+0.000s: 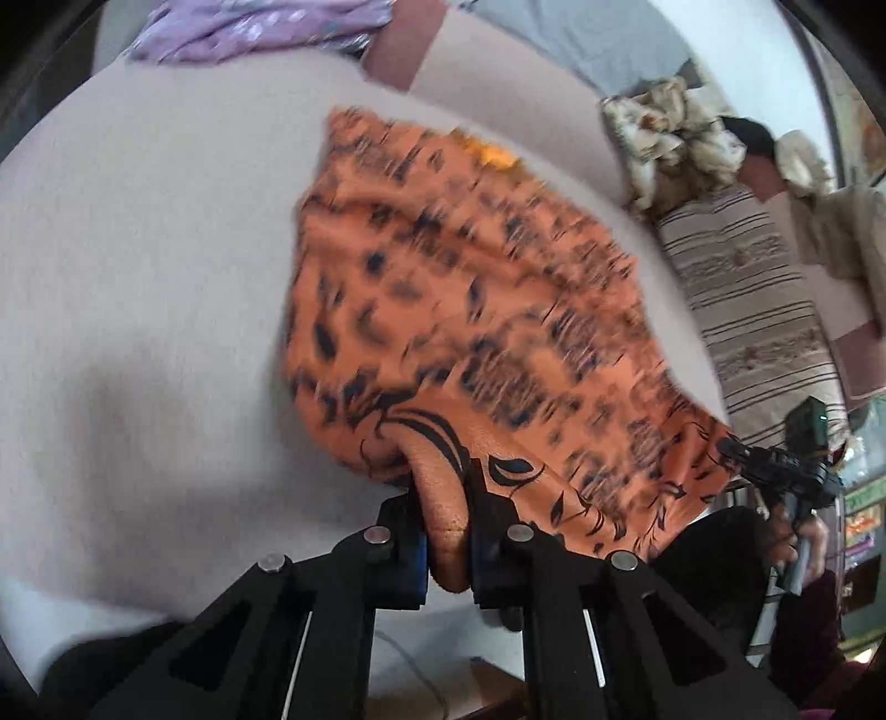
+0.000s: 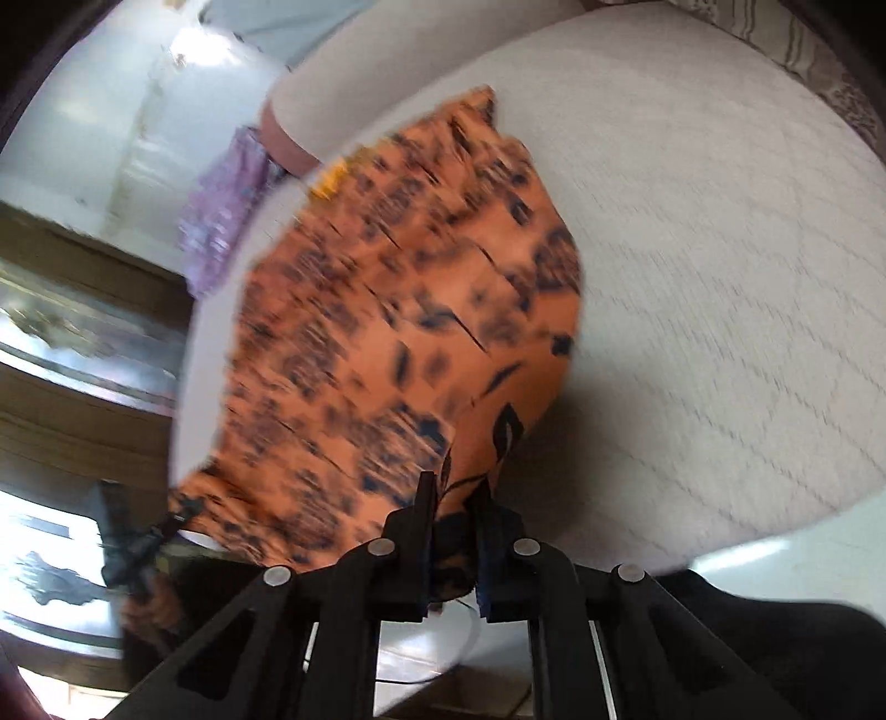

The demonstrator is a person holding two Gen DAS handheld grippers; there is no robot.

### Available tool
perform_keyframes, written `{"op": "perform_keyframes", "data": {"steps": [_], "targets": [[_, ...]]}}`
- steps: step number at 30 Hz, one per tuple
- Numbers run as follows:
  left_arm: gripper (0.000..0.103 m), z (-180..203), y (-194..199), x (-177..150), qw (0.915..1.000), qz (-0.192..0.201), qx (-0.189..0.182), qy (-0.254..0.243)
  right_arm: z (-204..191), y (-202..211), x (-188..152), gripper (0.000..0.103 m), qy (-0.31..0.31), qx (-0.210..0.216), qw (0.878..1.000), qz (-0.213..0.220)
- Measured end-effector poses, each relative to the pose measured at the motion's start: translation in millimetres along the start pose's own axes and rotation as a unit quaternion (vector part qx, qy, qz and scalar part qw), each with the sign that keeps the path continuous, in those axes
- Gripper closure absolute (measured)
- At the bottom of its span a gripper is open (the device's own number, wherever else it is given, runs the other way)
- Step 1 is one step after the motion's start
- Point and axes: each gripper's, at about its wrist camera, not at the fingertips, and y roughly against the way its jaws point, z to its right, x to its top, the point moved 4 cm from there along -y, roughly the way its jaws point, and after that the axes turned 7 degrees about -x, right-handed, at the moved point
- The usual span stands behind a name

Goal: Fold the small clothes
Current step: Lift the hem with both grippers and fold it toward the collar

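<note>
**Orange garment held at two corners**

Left wrist view: purple cloth (image 1: 249, 27) upper left. Left gripper (image 1: 443, 493) at bottom centre, fingers pinching a fold of the orange black-printed garment (image 1: 470, 277), which spreads across the pale bed surface (image 1: 138, 249). Right gripper (image 1: 731, 448) at lower right grips its far corner. Striped pillow (image 1: 747, 288) at right. Heavy motion blur.

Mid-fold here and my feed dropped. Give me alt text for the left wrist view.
The left gripper is shut on a bunched corner of the orange black-print garment, which spreads away over a pale bed surface. At the right edge, the right gripper pinches another corner. A purple cloth lies far back; the picture is motion-blurred.
</note>
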Motion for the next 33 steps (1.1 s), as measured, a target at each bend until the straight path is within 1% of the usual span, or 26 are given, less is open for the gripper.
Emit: {"op": "perform_keyframes", "data": {"steps": [1,3,4,5,6,8,9,12,14,15,16,17,18,19,20,21,23,24,25,26,27,28,29,30,31,33], "targets": [[0.092,2.8,3.5,12.4,1.0,0.005,-0.005,-0.004,-3.0,6.7,13.1,0.092,-0.007,0.017,1.0,0.011],[0.092,6.6,9.8,45.7,0.9997,0.016,-0.012,-0.011,-4.9,15.2,39.2,0.092,-0.018,0.036,0.999,0.03],[0.092,9.1,12.9,70.6,0.9995,0.025,-0.014,-0.013,-5.8,18.6,56.5,0.092,-0.026,0.042,0.998,0.042],[0.092,9.0,15.2,86.4,0.9993,0.031,-0.013,-0.015,-6.7,22.3,78.4,0.093,-0.033,0.046,0.997,0.06],[0.092,8.6,15.8,107.8,0.9991,0.037,-0.011,-0.018,-6.7,26.6,91.2,0.093,-0.037,0.047,0.996,0.072],[0.092,2.4,10.3,151.5,0.9988,0.045,0.003,-0.02,-7.1,25.2,131.4,0.093,-0.052,0.045,0.993,0.101],[0.092,-3.0,1.9,177.4,0.9988,0.046,0.01,-0.013,-5.1,21.5,154.7,0.093,-0.066,0.046,0.99,0.112],[0.092,-21.7,-29.2,237.6,0.9985,0.046,0.028,0.009,1.1,6.1,210.6,0.093,-0.094,0.044,0.985,0.137],[0.092,-37.3,-51.1,263.0,0.9978,0.048,0.041,0.022,7.6,-12.4,248.6,0.093,-0.118,0.047,0.98,0.153],[0.092,-50.6,-70.5,280.3,0.997,0.047,0.049,0.038,10.0,-23.9,265.1,0.093,-0.129,0.047,0.978,0.159],[0.092,-58.1,-78.9,285.9,0.9964,0.047,0.054,0.045,13.0,-36.8,280.9,0.093,-0.14,0.044,0.975,0.167],[0.092,-71.9,-96.9,294.9,0.9952,0.044,0.065,0.058,17.8,-53.7,297.7,0.094,-0.155,0.048,0.971,0.175],[0.092,-86.2,-115.0,299.3,0.994,0.036,0.071,0.075,23.0,-63.5,307.0,0.093,-0.166,0.055,0.968,0.179],[0.091,-96.1,-126.0,298.4,0.9932,0.029,0.072,0.087,29.0,-77.0,316.4,0.09,-0.18,0.066,0.965,0.182],[0.091,-106.9,-137.9,297.3,0.9918,0.022,0.073,0.102,36.1,-91.2,323.3,0.089,-0.196,0.075,0.961,0.18],[0.091,-114.5,-145.0,294.9,0.9911,0.023,0.066,0.114,41.8,-103.4,327.6,0.087,-0.207,0.079,0.96,0.172],[0.09,-119.7,-141.8,290.5,0.9901,0.051,0.032,0.127,52.7,-128.7,333.3,0.067,-0.223,0.067,0.963,0.134],[0.088,-119.4,-135.6,289.0,0.9893,0.063,0.018,0.131,55.5,-134.1,334.8,0.065,-0.227,0.062,0.964,0.123],[0.078,-118.3,-128.4,287.2,0.9884,0.073,0.006,0.133,55.9,-132.8,336.1,0.063,-0.226,0.064,0.963,0.129],[0.065,-115.3,-114.2,284.7,0.9864,0.096,-0.003,0.134,52.9,-126.2,337.5,0.059,-0.217,0.063,0.963,0.145],[0.057,-111.4,-94.9,281.2,0.9828,0.131,-0.002,0.13,47.3,-117.4,338.3,0.053,-0.201,0.055,0.965,0.16],[0.04,-108.0,-76.6,278.0,0.978,0.165,0.007,0.127,34.9,-104.2,338.5,0.043,-0.176,0.046,0.967,0.178],[0.026,-104.1,-58.7,271.5,0.9728,0.195,0.018,0.123,24.1,-95.4,337.4,0.043,-0.158,0.043,0.968,0.192],[0.024,-101.6,-48.3,266.3,0.9697,0.211,0.024,0.121,6.9,-84.1,334.8,0.042,-0.127,0.04,0.969,0.207],[0.023,-96.3,-34.1,251.0,0.9668,0.224,0.034,0.118,-6.6,-79.5,332.5,0.041,-0.102,0.037,0.971,0.212],[0.023,-90.6,-26.4,232.1,0.968,0.218,0.042,0.118,-49.9,-74.8,320.1,0.038,-0.032,0.027,0.979,0.201]]}}
